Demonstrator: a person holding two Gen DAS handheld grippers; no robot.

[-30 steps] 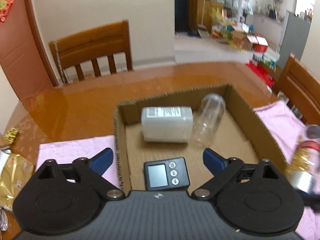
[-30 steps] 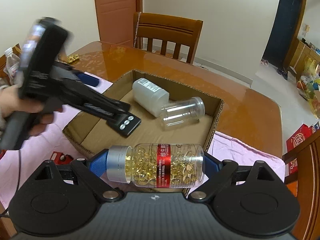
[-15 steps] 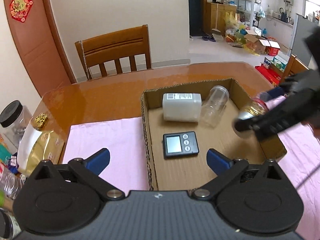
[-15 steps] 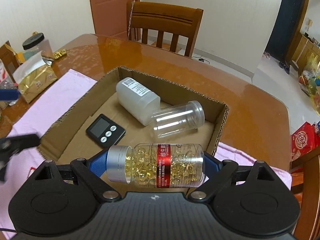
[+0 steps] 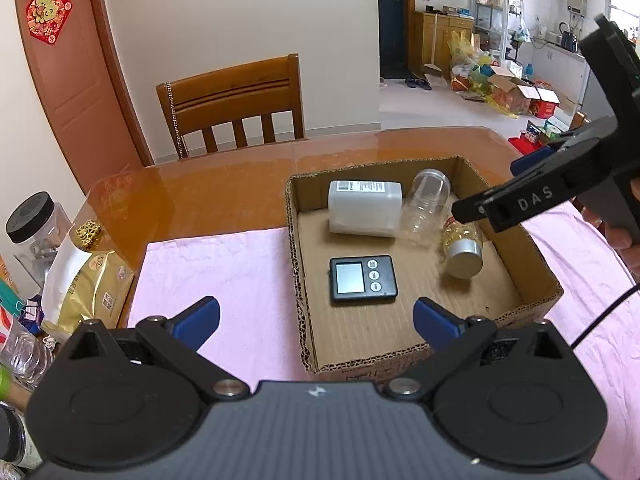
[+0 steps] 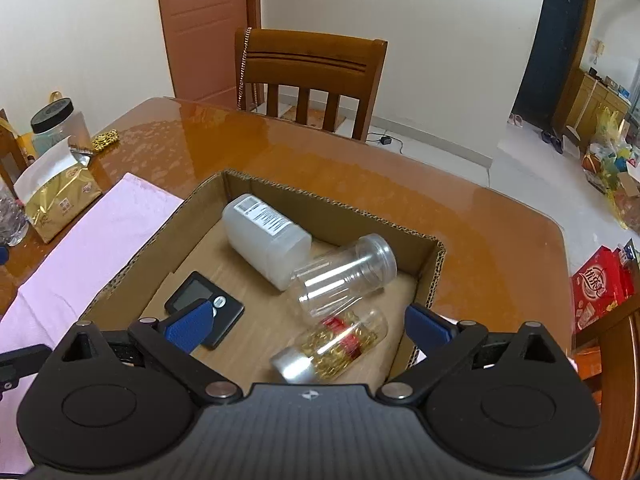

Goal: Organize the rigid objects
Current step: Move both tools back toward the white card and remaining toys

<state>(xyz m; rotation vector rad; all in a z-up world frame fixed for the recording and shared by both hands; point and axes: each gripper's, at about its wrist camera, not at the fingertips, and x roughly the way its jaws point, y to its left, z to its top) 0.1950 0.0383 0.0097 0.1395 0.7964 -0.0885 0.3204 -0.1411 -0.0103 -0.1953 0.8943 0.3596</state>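
A cardboard box sits on the table. In it lie a white plastic bottle, an empty clear jar, a black digital timer and a bottle of golden capsules with a silver cap. My right gripper is open and empty just above the capsule bottle; it also shows in the left wrist view. My left gripper is open and empty, back over the box's near edge.
A pink cloth lies under and beside the box. A gold bag, a black-lidded jar and bottles crowd the table's left end. A wooden chair stands behind the table.
My right gripper has opened and let go of the capsule bottle, which now lies in the box by the clear jar. My left gripper has drawn back from the box.
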